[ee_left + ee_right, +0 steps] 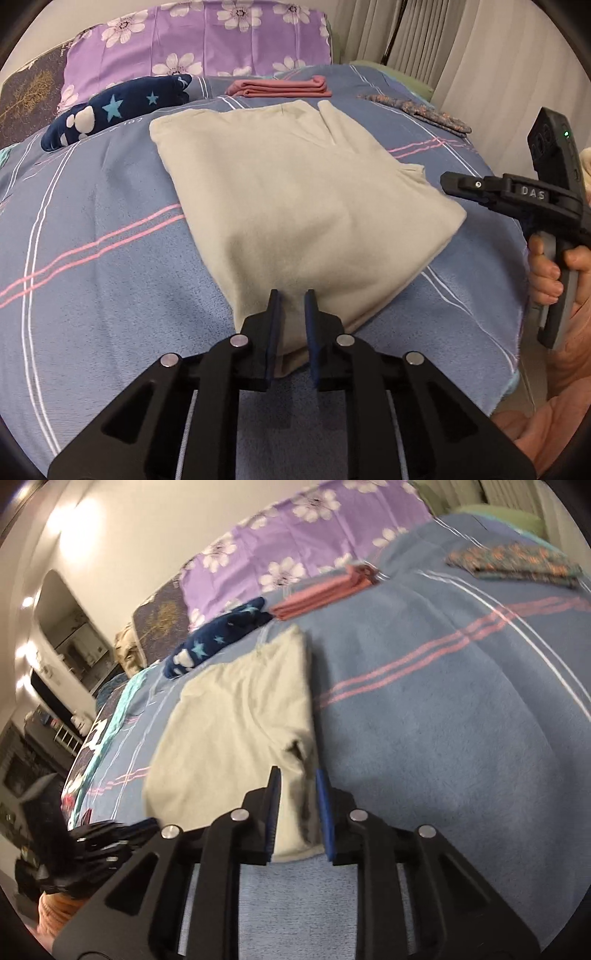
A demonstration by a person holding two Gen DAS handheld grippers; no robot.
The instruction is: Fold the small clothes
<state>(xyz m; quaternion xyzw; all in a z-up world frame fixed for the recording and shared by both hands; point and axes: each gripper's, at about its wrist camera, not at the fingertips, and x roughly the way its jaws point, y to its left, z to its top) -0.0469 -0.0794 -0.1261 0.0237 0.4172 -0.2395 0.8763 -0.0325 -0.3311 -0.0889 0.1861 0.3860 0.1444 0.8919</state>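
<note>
Lying folded on the blue plaid bedspread [92,206] is a cream garment [295,206], a thick slab of pale cloth with one narrow end toward the cameras and its far edge pointing at the pillows. A sleeve or flap is tucked across its far right part, leaving a diagonal seam there.

At the near corner of the cream garment, the left gripper [293,301] has its two blue-padded fingers [275,321] standing a little apart, one on each side of the cloth's tip. A narrow gap shows between the pads and the fabric, so they bracket the corner without clearly pinching it.

In the right wrist view, the right gripper [298,775] sits at another near edge of the cream garment, its fingers likewise slightly parted with a fold of cloth between them. That view is blurred, and whether the pads press on the fabric cannot be told. Seen from the left wrist camera, the same tool hovers just off the right side of the cream garment, gripped by the person's right hand [554,273].

Beyond the far edge of the cream garment lies a folded pink cloth [280,88]. To the far left of the cream garment rests a navy star-print item [110,110], and to its far right a folded patterned cloth [424,109]. Behind all of these stands a purple flowered pillow [192,40].
</note>
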